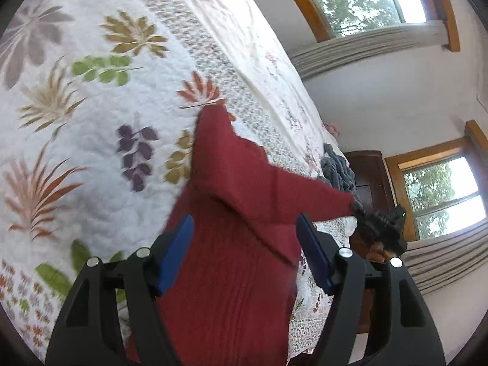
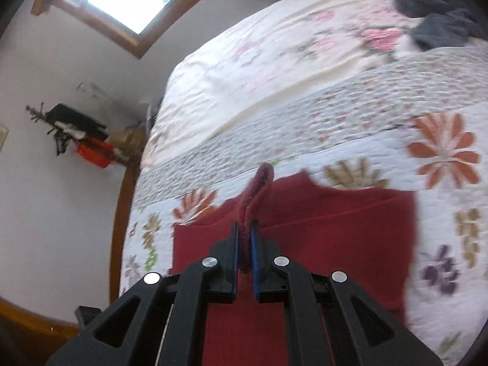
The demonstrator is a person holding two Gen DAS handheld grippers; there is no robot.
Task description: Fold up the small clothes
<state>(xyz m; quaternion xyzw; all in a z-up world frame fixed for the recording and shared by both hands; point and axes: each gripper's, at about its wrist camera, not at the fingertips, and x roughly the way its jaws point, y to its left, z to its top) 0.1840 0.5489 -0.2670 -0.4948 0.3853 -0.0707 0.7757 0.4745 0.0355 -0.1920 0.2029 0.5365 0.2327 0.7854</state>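
My left gripper (image 1: 245,231) hangs with its blue pads (image 1: 177,253) spread wide apart, nothing between them touching either pad; the red knit garment (image 1: 235,201) passes below the gap and lies on the quilted bedspread (image 1: 91,128), which is white with printed leaves and flowers in rust, olive, green and purple. From this view one corner of the garment stretches out to the right, pulled taut toward my right gripper (image 1: 381,225), which shows there as a dark blurred shape with a bit of a hand (image 1: 376,251) under it. Beyond it a grey-blue knitted cloth (image 1: 337,170) lies at the far edge of the bed, near a dark wooden cabinet (image 1: 370,177) and wood-framed windows with bunched curtains. In the right wrist view, my right gripper (image 2: 244,235) is pressed together on a folded edge of the red knit garment (image 2: 320,244), and a loop of the fabric sticks up past the fingertips. The rest of the garment lies spread flat on the bedspread (image 2: 442,213) under and ahead of the fingers. The dark knitted cloth (image 2: 427,3) sits at the far upper right on a pale floral sheet (image 2: 259,70).
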